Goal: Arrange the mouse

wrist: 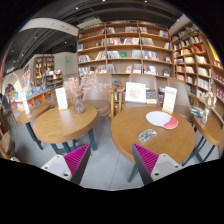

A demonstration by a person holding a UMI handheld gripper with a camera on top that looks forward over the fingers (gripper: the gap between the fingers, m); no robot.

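My gripper (111,160) is held well above a grey floor, its two pink-padded fingers (77,160) spread wide apart with nothing between them. No mouse is visible in this view. Just beyond the right finger stands a round wooden table (140,140) bearing a small patterned disc (147,135), a red and white round object (164,120) and a white sign card (168,98).
A second round wooden table (62,125) stands beyond the left finger, with a white card (61,97) and a small plant (80,100). Tall bookshelves (125,50) line the back wall. Chairs (12,120) stand beside the tables. Grey floor (105,150) runs between them.
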